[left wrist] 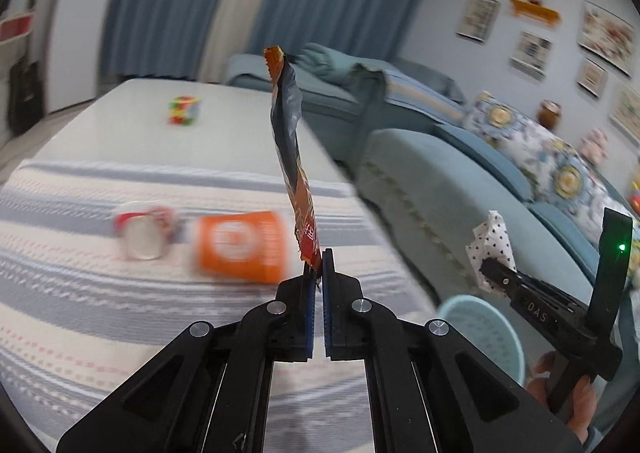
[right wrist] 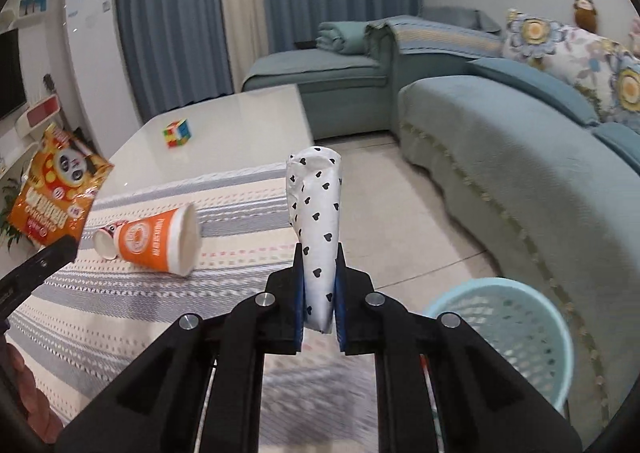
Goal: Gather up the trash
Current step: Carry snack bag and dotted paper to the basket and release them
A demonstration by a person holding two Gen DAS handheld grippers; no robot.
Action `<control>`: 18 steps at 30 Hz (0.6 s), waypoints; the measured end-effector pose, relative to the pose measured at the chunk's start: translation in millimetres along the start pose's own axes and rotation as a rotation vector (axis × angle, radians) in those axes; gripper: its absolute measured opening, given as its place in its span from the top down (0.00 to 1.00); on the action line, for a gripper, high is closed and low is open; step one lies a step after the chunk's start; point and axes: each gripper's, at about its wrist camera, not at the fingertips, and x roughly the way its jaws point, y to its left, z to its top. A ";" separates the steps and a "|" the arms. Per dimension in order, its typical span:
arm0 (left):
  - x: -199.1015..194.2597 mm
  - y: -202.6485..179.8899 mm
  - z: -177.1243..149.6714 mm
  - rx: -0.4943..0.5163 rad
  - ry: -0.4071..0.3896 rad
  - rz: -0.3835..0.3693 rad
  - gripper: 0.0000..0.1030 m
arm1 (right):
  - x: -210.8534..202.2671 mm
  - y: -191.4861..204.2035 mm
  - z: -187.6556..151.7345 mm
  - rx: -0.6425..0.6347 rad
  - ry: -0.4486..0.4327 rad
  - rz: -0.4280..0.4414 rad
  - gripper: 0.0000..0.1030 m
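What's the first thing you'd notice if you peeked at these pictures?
Each gripper pinches a piece of trash held up in the air: the left gripper grips an orange snack bag, and the right gripper grips a white wrapper with black hearts. An orange paper cup lies tipped over on the striped cloth, and a pale blue basket waits on the floor beside the sofa.

The snack bag (right wrist: 60,189) is glossy printed foil, silvery inside where the left wrist view shows it edge-on. The heart-print wrapper (right wrist: 316,213) looks like matt, creased paper. The orange cup (right wrist: 156,241) at 9 o'clock of it is smooth coated paper. Under it lies a woven, ribbed striped cloth (right wrist: 120,313) on a glossy white table (right wrist: 240,121). The basket (right wrist: 508,329) at 4 o'clock is perforated pale plastic. The sofa (right wrist: 520,181) is matt plush fabric.
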 end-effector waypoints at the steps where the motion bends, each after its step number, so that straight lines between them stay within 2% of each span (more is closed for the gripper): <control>1: 4.4 -14.1 -1.2 0.016 0.008 -0.026 0.99 | -7.2 -8.8 -1.4 0.009 -0.005 -0.010 0.90; 7: 31.1 -88.5 -23.1 0.116 0.063 -0.120 0.99 | -40.9 -74.8 -19.5 0.078 -0.020 -0.105 0.90; 10: 47.0 -121.2 -38.6 0.166 0.102 -0.159 0.99 | -48.6 -111.9 -35.0 0.211 0.002 -0.075 0.90; 12: 60.0 -138.1 -46.0 0.198 0.131 -0.179 0.99 | -51.9 -130.4 -47.0 0.278 0.009 -0.086 0.90; 16: 87.0 -174.0 -70.3 0.273 0.203 -0.210 0.99 | -48.5 -163.9 -65.9 0.334 0.049 -0.172 0.90; 18: 101.4 -184.0 -80.6 0.292 0.244 -0.223 0.99 | -43.5 -178.8 -73.2 0.388 0.082 -0.173 0.90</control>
